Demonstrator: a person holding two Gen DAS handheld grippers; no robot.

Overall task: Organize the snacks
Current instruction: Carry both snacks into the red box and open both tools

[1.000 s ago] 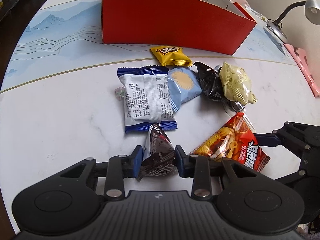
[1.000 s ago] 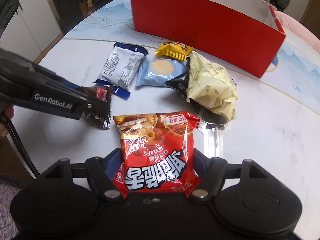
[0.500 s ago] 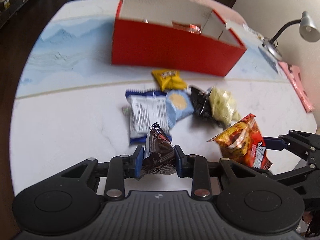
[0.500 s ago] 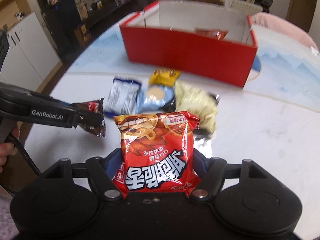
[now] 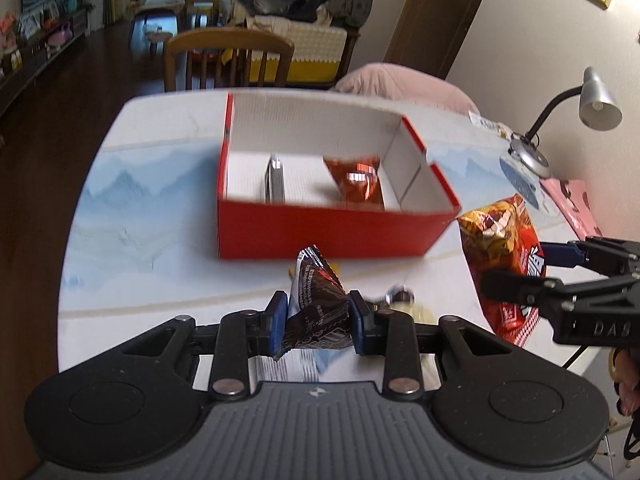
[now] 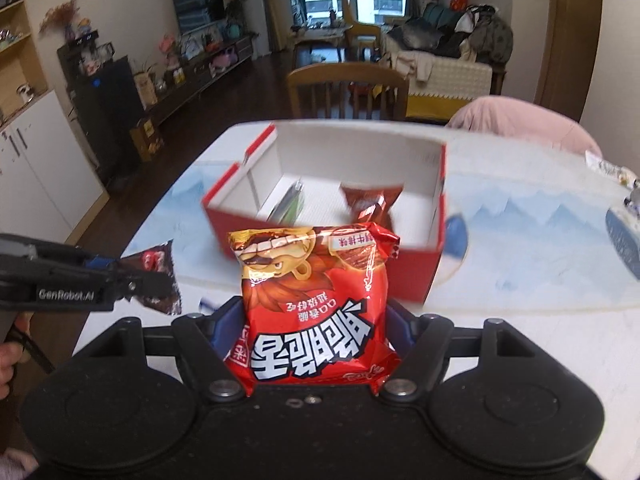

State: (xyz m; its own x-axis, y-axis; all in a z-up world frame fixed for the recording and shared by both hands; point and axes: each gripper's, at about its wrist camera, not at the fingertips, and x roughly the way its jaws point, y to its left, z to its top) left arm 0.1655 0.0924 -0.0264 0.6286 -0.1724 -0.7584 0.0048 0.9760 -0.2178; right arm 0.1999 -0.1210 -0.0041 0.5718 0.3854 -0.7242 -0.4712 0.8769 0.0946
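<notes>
Beyond my marbled white table (image 5: 132, 240) a wooden chair (image 5: 228, 60) waits at twelve o'clock behind the red box (image 5: 336, 232), while my left gripper (image 5: 318, 320) clamps a dark wrapper (image 5: 316, 308) and my right gripper (image 6: 312, 344) grips the red snack bag (image 6: 316, 304).

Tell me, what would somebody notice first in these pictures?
Probably the big red snack bag clamped in the right gripper, right up close to its camera. Next, the red box in the middle of the table, with an orange-red packet already inside. The left gripper pinches a small dark packet just in front of that box.
</notes>
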